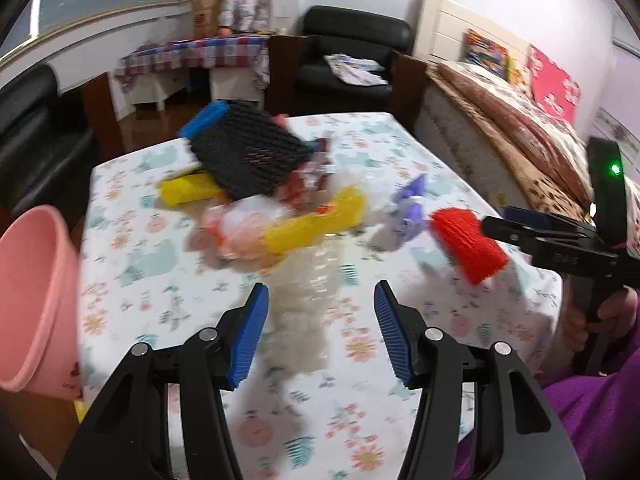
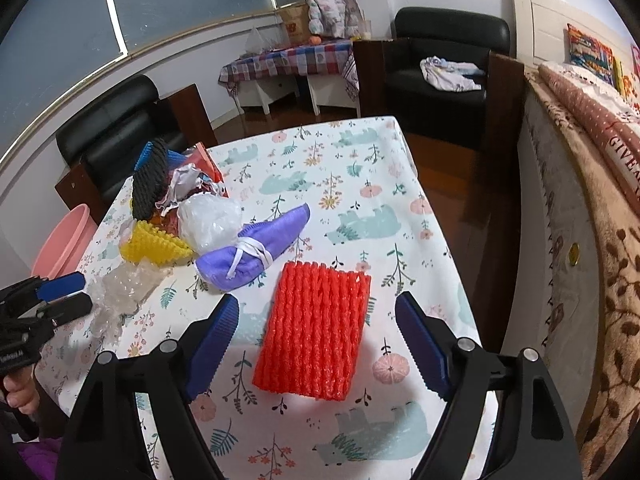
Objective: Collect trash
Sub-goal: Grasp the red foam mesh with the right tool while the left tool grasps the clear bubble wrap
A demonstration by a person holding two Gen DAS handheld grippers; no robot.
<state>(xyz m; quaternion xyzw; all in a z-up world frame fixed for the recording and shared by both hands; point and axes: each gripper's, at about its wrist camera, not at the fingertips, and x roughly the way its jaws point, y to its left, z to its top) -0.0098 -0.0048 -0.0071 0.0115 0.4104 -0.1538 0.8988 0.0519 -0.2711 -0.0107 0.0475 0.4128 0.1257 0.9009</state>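
Note:
Trash lies on a floral-cloth table point(image 2: 352, 184). A red foam net point(image 2: 316, 328) lies flat between the open fingers of my right gripper point(image 2: 320, 344); it also shows in the left wrist view point(image 1: 468, 248), beside the right gripper point(image 1: 496, 226). My left gripper point(image 1: 320, 332) is open and empty, with a clear bubble-wrap sheet point(image 1: 308, 292) lying under and ahead of it. Further back lie yellow foam nets point(image 1: 316, 224), a white plastic bag point(image 2: 210, 220), a purple mask bundle point(image 2: 256, 248), a black foam net point(image 1: 248, 152) and a blue one point(image 1: 206, 118).
A pink bin point(image 1: 36, 312) stands off the table's left edge. A bed point(image 2: 592, 200) runs along the right side. Black armchairs point(image 2: 444, 64) and a checked side table point(image 2: 288, 60) stand behind. A purple sleeve point(image 1: 600, 420) is at lower right.

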